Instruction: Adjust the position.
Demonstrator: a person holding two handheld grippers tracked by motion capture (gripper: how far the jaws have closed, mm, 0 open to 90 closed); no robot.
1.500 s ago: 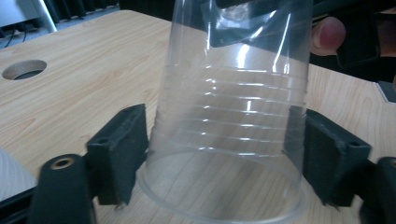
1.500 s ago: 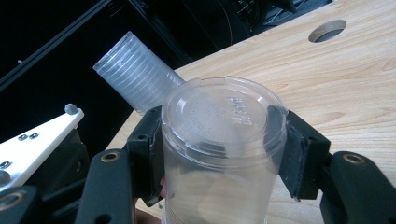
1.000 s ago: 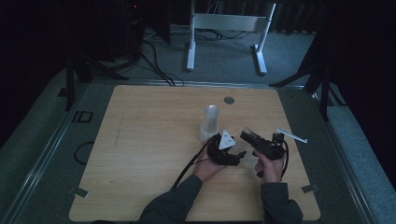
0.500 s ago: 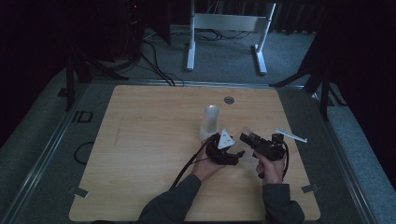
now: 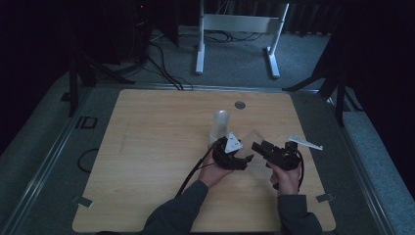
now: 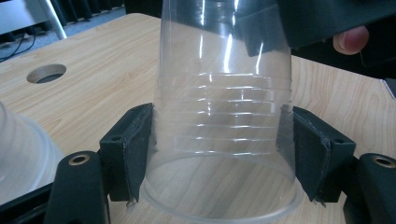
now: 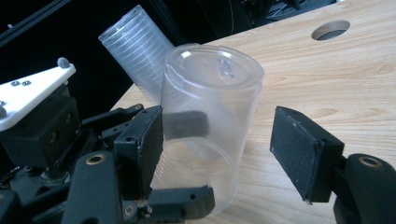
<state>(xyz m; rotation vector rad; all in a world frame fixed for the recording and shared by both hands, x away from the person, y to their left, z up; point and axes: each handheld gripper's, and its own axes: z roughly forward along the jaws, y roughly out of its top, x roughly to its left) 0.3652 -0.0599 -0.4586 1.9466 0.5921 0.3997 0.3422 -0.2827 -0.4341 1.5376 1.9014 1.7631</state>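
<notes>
So the left gripper [image 5: 243,159] has its fingers [image 6: 128,154] clamped on both sides of a clear plastic cup [image 6: 224,116], upside down, near the middle of the surface [image 5: 147,161] a bit toward the right edge. The right gripper [image 7: 217,149] sits around that cup's closed end, and its fingers [image 7: 303,154] have just been opening; the right pad stands clear of the wall. The stack of cups [image 5: 220,125] stands just behind. Looks like a handover or pulling one cup off. The next move probably calls for the right fingers to close before the left lets go.

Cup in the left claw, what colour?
Colourless: a clear ribbed plastic cup, upside down, wood grain visible through it. Best in the left gripper view.
</notes>
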